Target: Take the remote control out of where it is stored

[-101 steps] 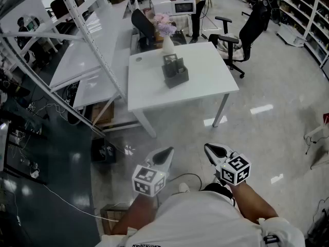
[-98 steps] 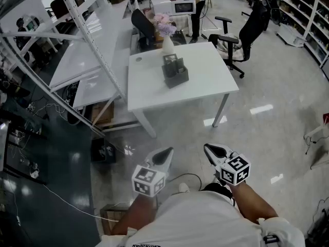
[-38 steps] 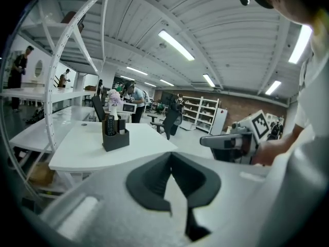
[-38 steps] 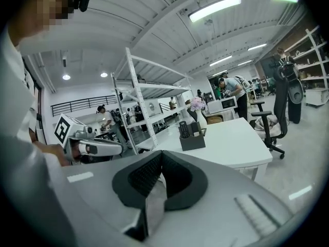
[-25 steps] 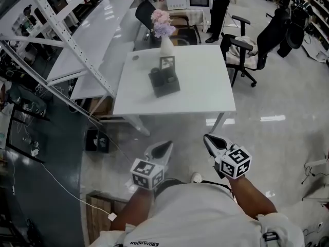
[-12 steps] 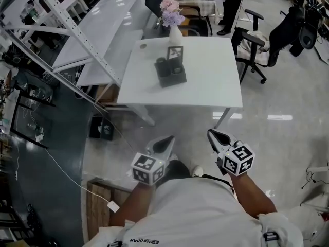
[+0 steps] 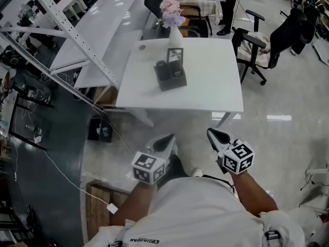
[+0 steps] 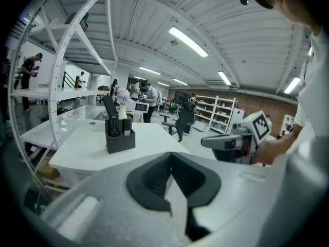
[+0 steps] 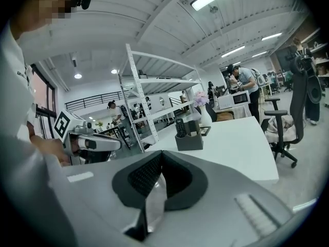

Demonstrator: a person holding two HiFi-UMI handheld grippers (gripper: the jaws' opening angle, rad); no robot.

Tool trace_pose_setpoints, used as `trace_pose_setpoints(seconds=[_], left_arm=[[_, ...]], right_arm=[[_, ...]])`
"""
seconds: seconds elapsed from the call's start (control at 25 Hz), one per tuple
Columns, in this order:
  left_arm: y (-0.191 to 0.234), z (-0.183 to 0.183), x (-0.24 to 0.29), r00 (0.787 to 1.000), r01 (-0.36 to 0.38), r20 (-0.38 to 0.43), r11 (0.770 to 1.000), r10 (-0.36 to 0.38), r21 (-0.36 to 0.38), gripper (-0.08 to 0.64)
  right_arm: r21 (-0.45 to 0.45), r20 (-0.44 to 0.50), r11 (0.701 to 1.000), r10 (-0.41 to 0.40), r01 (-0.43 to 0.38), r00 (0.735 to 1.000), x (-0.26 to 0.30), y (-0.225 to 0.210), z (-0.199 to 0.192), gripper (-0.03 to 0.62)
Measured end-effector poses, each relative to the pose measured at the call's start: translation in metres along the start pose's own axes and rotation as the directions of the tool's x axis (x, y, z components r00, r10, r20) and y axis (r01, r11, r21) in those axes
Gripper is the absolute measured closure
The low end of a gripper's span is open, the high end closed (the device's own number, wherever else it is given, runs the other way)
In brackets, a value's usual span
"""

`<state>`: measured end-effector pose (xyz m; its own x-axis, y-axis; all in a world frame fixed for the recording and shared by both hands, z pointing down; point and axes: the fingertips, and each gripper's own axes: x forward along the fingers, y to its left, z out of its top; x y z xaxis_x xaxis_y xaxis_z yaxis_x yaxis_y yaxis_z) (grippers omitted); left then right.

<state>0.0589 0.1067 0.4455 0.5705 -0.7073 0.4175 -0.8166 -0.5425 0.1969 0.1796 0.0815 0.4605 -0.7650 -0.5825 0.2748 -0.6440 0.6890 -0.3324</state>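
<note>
Your left claw [image 7: 165, 139] is pinched shut on nothing, well short of the counter [image 7: 211, 89]. If you reach in without opening it, you may shove the holder [image 7: 172, 80] back towards the flower vase [image 7: 175, 36]. The remote control [image 8: 113, 126] stands upright in that dark holder, slim and black with small buttons showing, and your right claw [image 7: 215, 136] is likewise closed and empty.

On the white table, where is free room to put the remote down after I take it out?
The table is bare on its right half, from the dark holder to the edge by the chair, and along the near edge. The far middle is crowded: vase, frame.
</note>
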Motion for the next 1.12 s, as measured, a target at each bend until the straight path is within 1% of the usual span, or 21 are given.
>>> trace_pose_setpoints(seconds=[0.28, 0.56, 0.88, 1.12], left_arm=[[0.031, 0.009, 0.014, 1.000, -0.009, -0.013, 1.000, 0.009, 0.009, 0.557], [0.074, 0.020, 0.034, 0.999, -0.013, -0.029, 1.000, 0.013, 0.011, 0.557], [0.119, 0.042, 0.060, 0.999, 0.009, -0.035, 1.000, -0.008, 0.029, 0.557], [0.151, 0.059, 0.075, 0.998, 0.046, -0.046, 0.998, -0.044, 0.040, 0.557]], right_arm=[[0.000, -0.010, 1.000, 0.007, -0.007, 1.000, 0.033, -0.010, 0.009, 0.586], [-0.002, -0.023, 1.000, 0.004, -0.004, 1.000, 0.075, -0.022, 0.022, 0.586], [-0.001, -0.029, 1.000, -0.027, 0.027, 0.999, 0.119, -0.042, 0.045, 0.586], [0.009, -0.048, 0.998, -0.064, 0.065, 0.997, 0.152, -0.053, 0.057, 0.586]])
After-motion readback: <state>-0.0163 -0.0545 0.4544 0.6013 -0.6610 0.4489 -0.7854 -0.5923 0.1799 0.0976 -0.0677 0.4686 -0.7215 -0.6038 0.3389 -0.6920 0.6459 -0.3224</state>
